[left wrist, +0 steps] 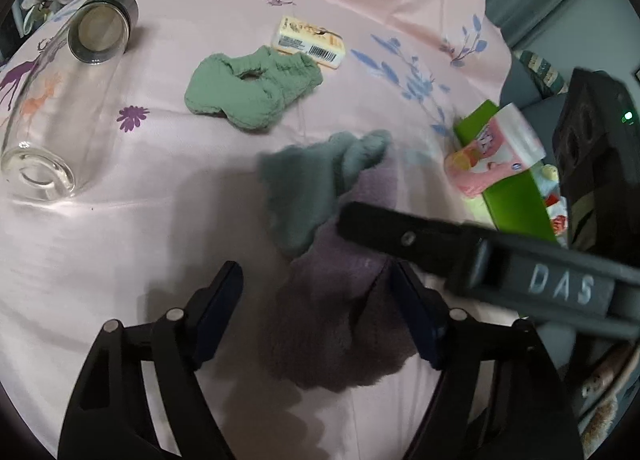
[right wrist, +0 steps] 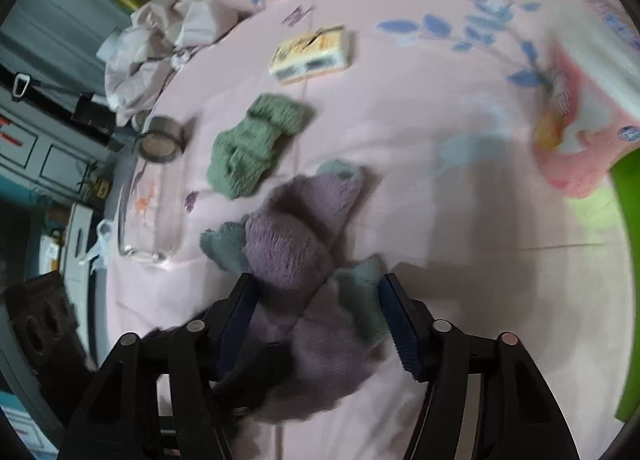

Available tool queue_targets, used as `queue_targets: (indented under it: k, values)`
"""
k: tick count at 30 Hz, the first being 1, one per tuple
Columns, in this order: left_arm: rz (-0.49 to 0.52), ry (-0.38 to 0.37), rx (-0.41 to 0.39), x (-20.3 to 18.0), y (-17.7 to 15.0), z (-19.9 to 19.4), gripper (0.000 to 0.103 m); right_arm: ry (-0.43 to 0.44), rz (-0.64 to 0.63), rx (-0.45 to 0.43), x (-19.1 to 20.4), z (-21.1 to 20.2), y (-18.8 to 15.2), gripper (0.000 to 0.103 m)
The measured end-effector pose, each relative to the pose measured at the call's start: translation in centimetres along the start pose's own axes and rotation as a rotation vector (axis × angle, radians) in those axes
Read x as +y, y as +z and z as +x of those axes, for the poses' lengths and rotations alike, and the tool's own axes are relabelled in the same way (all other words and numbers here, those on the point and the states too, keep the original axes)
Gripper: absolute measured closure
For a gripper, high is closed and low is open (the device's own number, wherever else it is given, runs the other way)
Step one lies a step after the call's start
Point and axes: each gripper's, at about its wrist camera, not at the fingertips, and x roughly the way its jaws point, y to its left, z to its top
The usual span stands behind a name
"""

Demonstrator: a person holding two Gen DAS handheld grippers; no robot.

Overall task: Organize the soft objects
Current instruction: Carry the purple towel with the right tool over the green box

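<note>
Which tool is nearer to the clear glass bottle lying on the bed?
Left. The left tool is beside the glass bottle; the right tool reaches in from the far side of the socks.

Dim, soft-shadowed fisheye views; right wrist view motion-blurred, edges warped.

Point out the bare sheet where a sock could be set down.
Bare sheet lies between the glass bottle and the purple-and-teal socks, left of the left gripper. Crowded: green knit piece, soap box, green bin.
</note>
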Motion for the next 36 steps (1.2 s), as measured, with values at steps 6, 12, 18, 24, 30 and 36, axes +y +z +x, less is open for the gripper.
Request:
queue_targets:
  k: [6, 12, 18, 24, 30, 36]
  values:
    - [0.023, -0.036, -0.001, -0.5, 0.1, 0.7, 0.069, -0.032, -0.041, -0.01, 0.4, 0.5, -0.1, 0.06]
    - [0.071, -0.032, -0.073, -2.5, 0.3, -0.2, 0.078, 0.04, -0.045, -0.029, 0.5, -0.5, 0.1, 0.069]
    - [0.128, -0.071, -0.178, -6.0, 1.4, -3.2, 0.078, 0.03, -0.102, -0.169, 1.7, -5.0, 0.0, 0.069]
    - [0.272, -0.11, -0.272, -12.1, 2.7, -5.7, 0.078, 0.059, -0.07, -0.342, -0.5, -11.5, 0.0, 0.069]
    - [0.44, -0.167, -0.307, -18.6, 3.7, -5.6, 0.078, 0.081, 0.039, -0.524, -5.7, -17.7, -0.4, 0.069]
    - [0.566, -0.229, -0.278, -24.2, 3.9, -2.9, 0.078, 0.098, 0.175, -0.633, -11.1, -20.4, -0.8, 0.069]
